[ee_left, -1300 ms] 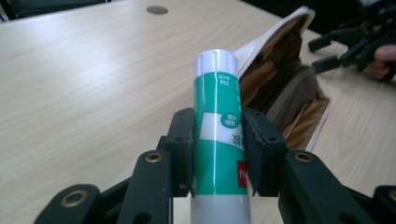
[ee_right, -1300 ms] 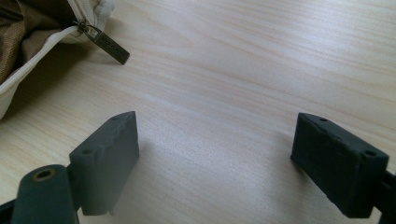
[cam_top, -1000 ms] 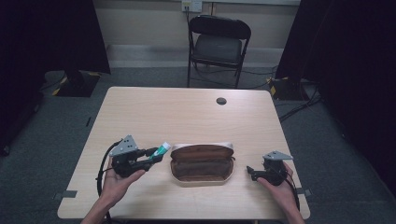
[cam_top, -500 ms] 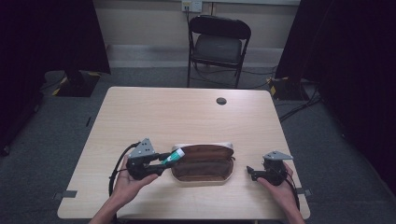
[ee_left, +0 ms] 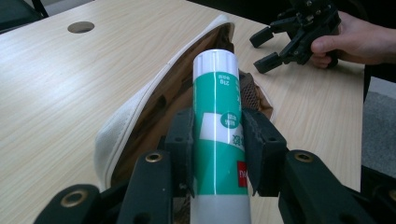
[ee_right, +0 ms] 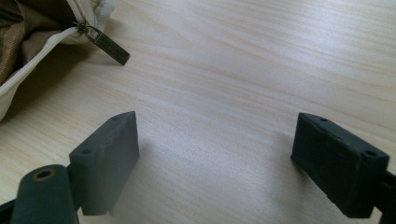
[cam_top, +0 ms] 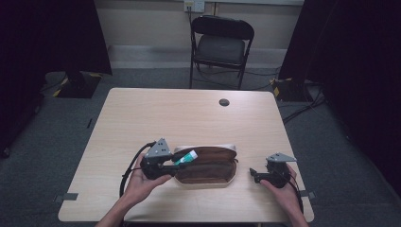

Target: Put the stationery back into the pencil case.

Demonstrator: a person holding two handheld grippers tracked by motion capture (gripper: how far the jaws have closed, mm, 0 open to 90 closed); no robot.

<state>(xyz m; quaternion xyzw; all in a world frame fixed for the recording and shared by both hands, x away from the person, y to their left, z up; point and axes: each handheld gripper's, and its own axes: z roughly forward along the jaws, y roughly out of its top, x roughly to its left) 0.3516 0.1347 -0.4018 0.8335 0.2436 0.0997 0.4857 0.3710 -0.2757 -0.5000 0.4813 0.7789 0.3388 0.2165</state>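
Left gripper (ee_left: 217, 154) clamped on green tube (ee_left: 216, 121), long axis along open pouch (cam_top: 208, 163), cap end over pouch mouth. Right gripper (ee_right: 215, 163) wide open, empty, beside pouch on bench (cam_top: 189, 113).

A black folding chair (cam_top: 221, 45) stands beyond the wooden table (cam_top: 189, 118) on grey carpet (cam_top: 331, 142).

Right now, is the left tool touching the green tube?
Touching. In the left gripper view, the left tool has both jaws pressed against the sides of the green tube, which points into the open pouch.
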